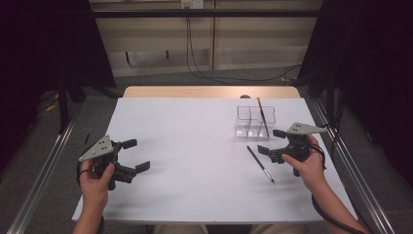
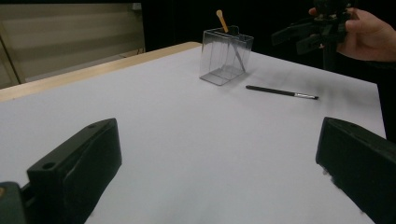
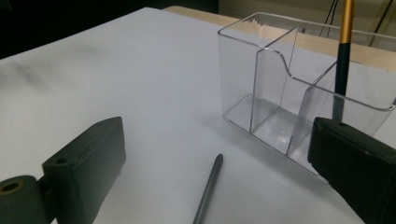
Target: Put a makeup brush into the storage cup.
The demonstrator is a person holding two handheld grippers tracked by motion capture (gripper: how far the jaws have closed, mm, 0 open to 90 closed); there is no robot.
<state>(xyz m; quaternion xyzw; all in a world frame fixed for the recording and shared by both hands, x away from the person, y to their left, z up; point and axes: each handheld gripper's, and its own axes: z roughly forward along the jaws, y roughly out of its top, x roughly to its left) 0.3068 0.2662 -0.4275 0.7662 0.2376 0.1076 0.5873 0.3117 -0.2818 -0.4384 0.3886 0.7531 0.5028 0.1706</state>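
Note:
A clear plastic organizer (image 1: 246,119) with several compartments stands on the white table at the back right. A dark brush with a gold ferrule (image 1: 262,113) leans upright in its right compartment. A second dark brush (image 1: 260,165) lies flat on the table just in front of it. My right gripper (image 1: 270,141) hovers open beside the lying brush, close to the organizer (image 3: 271,93); the brush handle (image 3: 208,191) lies between its jaws, which are apart. My left gripper (image 1: 138,155) is open over bare table at the front left, holding nothing.
The white table cover (image 1: 195,146) ends in a bare wooden strip (image 1: 209,91) at the far edge. Metal rails run along both sides of the table. Cables lie on the floor beyond. Black curtains hang left and right.

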